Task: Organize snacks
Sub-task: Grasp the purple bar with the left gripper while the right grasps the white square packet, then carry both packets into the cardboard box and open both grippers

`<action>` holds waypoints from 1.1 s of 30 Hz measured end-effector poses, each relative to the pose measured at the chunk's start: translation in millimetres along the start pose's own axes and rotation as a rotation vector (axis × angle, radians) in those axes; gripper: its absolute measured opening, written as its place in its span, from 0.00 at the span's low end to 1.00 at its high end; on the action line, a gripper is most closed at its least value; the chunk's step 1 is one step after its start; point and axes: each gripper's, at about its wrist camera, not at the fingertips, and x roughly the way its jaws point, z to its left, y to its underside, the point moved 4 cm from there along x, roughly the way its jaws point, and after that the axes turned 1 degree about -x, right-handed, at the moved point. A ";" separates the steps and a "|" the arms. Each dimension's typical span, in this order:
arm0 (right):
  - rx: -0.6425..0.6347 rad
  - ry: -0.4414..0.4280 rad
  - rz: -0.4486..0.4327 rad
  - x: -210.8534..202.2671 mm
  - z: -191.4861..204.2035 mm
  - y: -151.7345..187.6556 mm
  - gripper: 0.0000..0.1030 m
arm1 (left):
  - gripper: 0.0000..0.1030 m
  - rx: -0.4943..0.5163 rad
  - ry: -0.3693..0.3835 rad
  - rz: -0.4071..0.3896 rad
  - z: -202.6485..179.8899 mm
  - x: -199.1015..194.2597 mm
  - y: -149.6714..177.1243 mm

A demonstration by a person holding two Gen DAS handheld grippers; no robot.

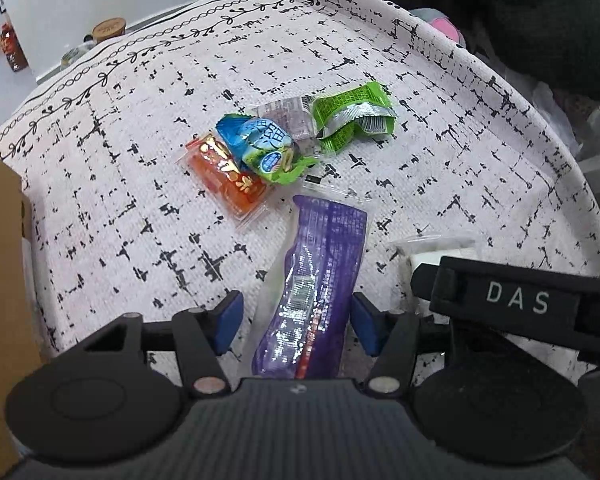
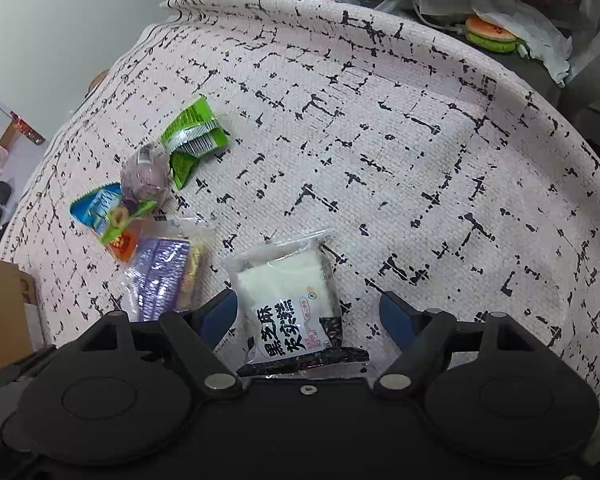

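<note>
The left hand-held gripper (image 1: pixel 296 320) is spread, its blue fingertips (image 1: pixel 228 320) standing either side of a long purple snack bar (image 1: pixel 316 280) without touching it. The bar lies flat on the patterned cloth (image 1: pixel 112 160) covering the desk, running from the gripper's mouth toward 12 o'clock. Beyond its far end, at about 11 o'clock, sits a small heap of snacks: an orange packet (image 1: pixel 228 184) at the bottom, a blue and green packet (image 1: pixel 260 148) lying partly over it, a clear-wrapped purple sweet (image 1: pixel 292 120) just behind, and a crumpled green packet (image 1: pixel 352 118) at the 1 o'clock end of the heap. A cardboard box (image 1: pixel 0 280) stands at the 9 o'clock edge of the left wrist view. At 3 o'clock the black body of the other tool crosses in, covering part of a white snack packet (image 1: pixel 420 254).

The right hand-held gripper (image 2: pixel 308 316) is also spread wide, and the white snack packet (image 2: pixel 288 304) with black printed characters lies between its fingers (image 2: pixel 220 320), nearer the left one; whether it touches that finger cannot be told. The purple bar (image 2: pixel 160 276) lies just beside it at 9 o'clock, with the heap further off toward 10 o'clock. Past the cloth's far edge at 1 o'clock rests a toy burger (image 2: pixel 490 34) among white plastic bags (image 2: pixel 540 36).
</note>
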 end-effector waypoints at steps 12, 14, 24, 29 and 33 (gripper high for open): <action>-0.044 -0.032 -0.002 -7.1 10.6 8.9 0.47 | 0.33 -0.069 0.023 0.005 18.5 -14.3 6.4; -0.038 -0.055 -0.014 -12.8 13.3 9.5 0.46 | 0.32 -0.095 0.031 0.001 22.2 -19.6 8.1; -0.071 -0.151 -0.122 -51.5 34.1 -0.3 0.46 | 0.31 -0.137 0.053 -0.082 34.6 -62.2 0.3; -0.074 -0.194 -0.152 -65.1 39.9 0.7 0.46 | 0.31 -0.141 0.059 -0.130 39.0 -83.2 -5.5; -0.075 -0.212 -0.164 -73.8 46.6 -2.7 0.45 | 0.31 -0.157 0.062 -0.161 45.9 -98.8 -6.0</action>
